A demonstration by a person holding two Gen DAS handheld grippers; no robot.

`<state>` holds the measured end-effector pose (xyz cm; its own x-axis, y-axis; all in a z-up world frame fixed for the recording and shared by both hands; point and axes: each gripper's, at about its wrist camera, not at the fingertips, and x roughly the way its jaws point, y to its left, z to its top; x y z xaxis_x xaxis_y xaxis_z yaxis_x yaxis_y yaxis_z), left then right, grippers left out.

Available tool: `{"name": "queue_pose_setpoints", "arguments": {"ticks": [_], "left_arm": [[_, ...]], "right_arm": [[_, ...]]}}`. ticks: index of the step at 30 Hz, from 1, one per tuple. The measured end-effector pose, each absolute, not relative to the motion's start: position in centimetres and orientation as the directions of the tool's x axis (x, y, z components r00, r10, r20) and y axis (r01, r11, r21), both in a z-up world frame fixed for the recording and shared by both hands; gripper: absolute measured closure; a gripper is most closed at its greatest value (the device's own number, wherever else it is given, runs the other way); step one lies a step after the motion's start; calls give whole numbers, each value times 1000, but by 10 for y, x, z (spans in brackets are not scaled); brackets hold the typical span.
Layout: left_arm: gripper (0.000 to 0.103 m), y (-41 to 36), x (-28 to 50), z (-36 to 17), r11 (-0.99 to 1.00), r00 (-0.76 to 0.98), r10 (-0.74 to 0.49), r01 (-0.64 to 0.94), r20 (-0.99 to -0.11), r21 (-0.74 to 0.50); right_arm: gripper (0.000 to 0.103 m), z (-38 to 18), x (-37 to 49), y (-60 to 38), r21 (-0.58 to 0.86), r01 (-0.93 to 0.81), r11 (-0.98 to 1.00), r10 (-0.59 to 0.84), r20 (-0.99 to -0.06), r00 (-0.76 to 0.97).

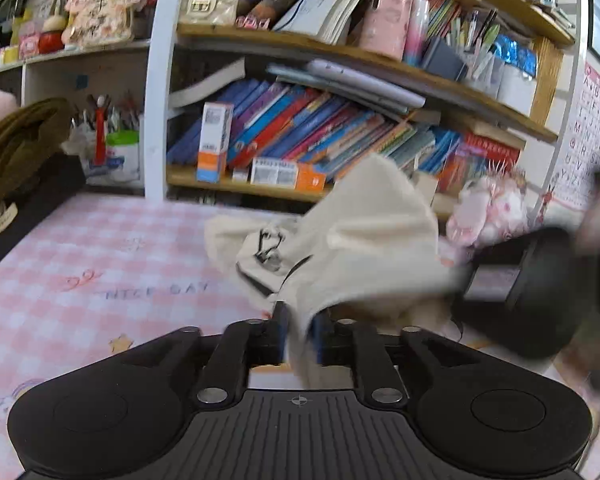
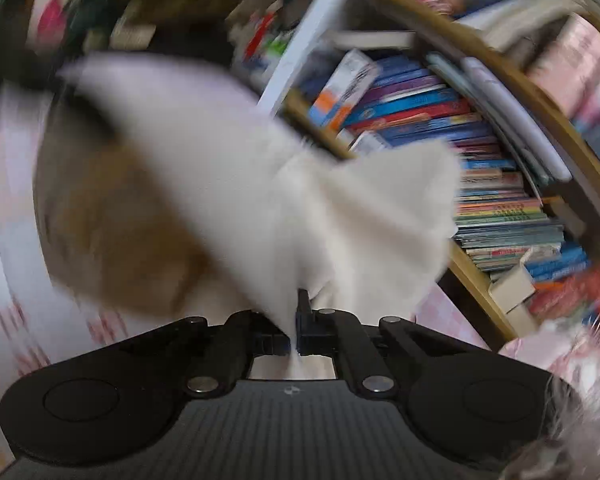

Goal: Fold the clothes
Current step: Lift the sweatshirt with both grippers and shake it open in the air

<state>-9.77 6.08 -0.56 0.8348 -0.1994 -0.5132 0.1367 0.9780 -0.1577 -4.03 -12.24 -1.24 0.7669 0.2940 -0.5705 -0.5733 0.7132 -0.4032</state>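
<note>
The cream garment (image 1: 352, 232) is lifted above the pink checked table cover (image 1: 100, 260), in front of the bookshelf (image 1: 340, 120), and it is held at two places: the left gripper (image 1: 300, 332) has its jaws pressed together on one bunch of the cloth, and the right gripper (image 2: 296, 320) is clenched on another bunch. Part of the garment hangs down and seems to touch the cover near a dark printed drawing on its front. It is not folded now: it is crumpled, with loose flaps standing up, so by my judgement laying it flat and making the folds is what remains. To the left of the bookshelf, an olive-brown cloth (image 1: 16, 144) lies on a dark base and looks like a folded pile; whether it belongs to the task I cannot tell. The cream cloth looks soft and quite thick, matte, with a slightly fuzzy surface, and it makes wide rounded folds. The cover looks smooth and flat. The right wrist view is strongly blurred.
</note>
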Motion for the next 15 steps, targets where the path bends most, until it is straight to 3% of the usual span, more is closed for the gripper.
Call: {"name": "queue_pose_setpoints", "arguments": {"ticks": [2,4,8,15], "left_arm": [[38,55,-104,-11,977,831,-210,159,-515,-143],[30,50,-111,-17,975,827,-221,181,-517,-127],[30,36,-124,-28,967,818,-250,238,-518,-90],[30,45,-105,-21,980,864,-198,167,-463,-108]], "right_arm": [[101,26,-43,-125,-363,-573,735,359,-508,783],[101,56,-48,-122,-378,-568,731,398,-441,805],[101,97,-49,-106,-426,-547,720,428,-349,834],[101,116,-46,-91,-468,-516,717,394,-339,854]]}}
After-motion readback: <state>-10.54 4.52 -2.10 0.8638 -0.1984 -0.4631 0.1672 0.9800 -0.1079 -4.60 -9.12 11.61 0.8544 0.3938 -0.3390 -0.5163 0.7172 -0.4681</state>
